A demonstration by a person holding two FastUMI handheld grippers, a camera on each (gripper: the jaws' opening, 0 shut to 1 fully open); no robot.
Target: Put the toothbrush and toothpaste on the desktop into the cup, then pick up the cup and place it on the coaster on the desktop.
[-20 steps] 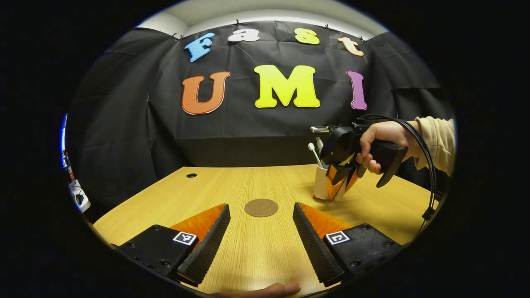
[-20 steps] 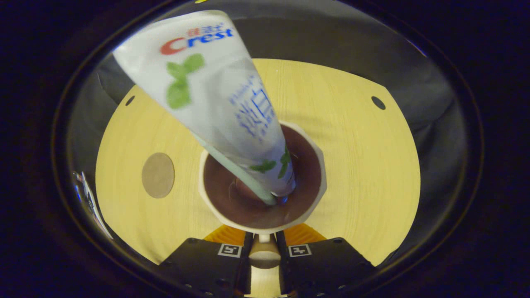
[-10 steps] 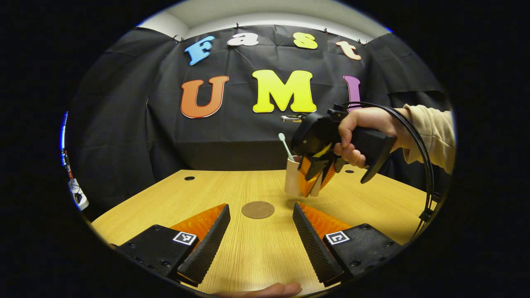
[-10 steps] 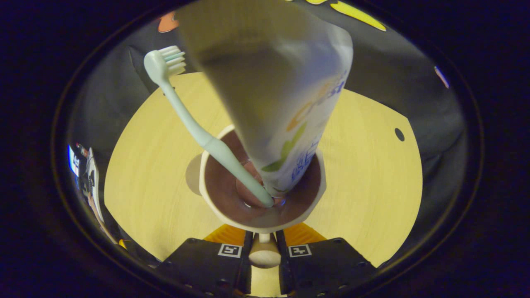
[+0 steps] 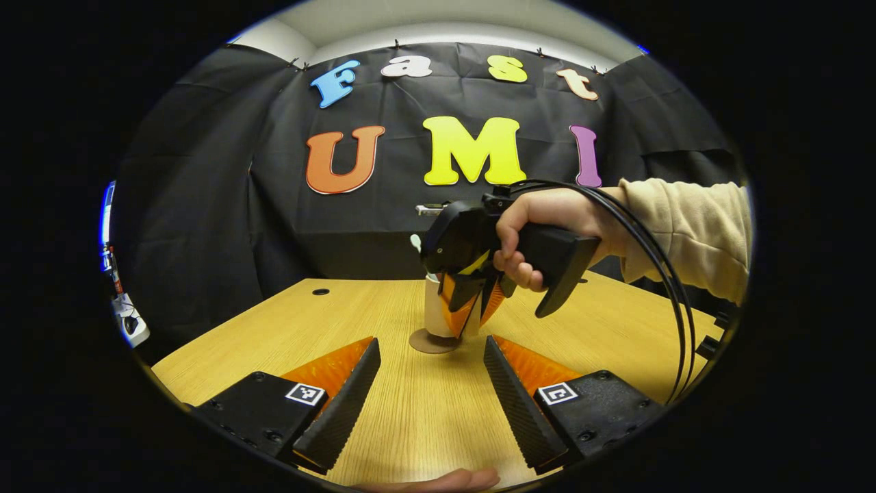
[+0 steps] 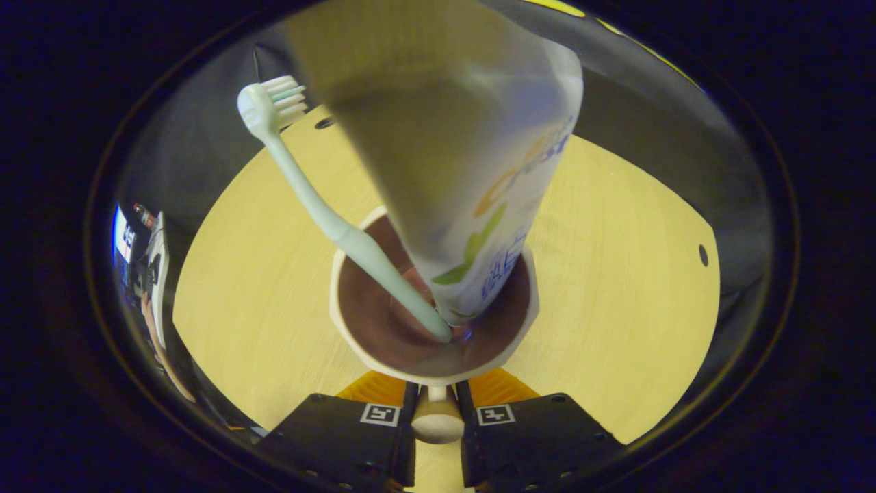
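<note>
In the left gripper view, the left tongs (image 5: 431, 383) hover released over the pale wooden desk (image 5: 424, 418), bare board open between and ahead of their fingers. One white ceramic cup (image 5: 436, 313) sits over the single round brown coaster (image 5: 426, 342), gripped by the right tongs (image 5: 471, 316) in a person's hand (image 5: 547, 226). In the right gripper view, the right tongs (image 6: 436, 418) clench the cup's (image 6: 356, 342) handle; one mint toothbrush (image 6: 321, 212) and one white toothpaste tube (image 6: 458, 157) stand inside, hiding the desk beyond.
</note>
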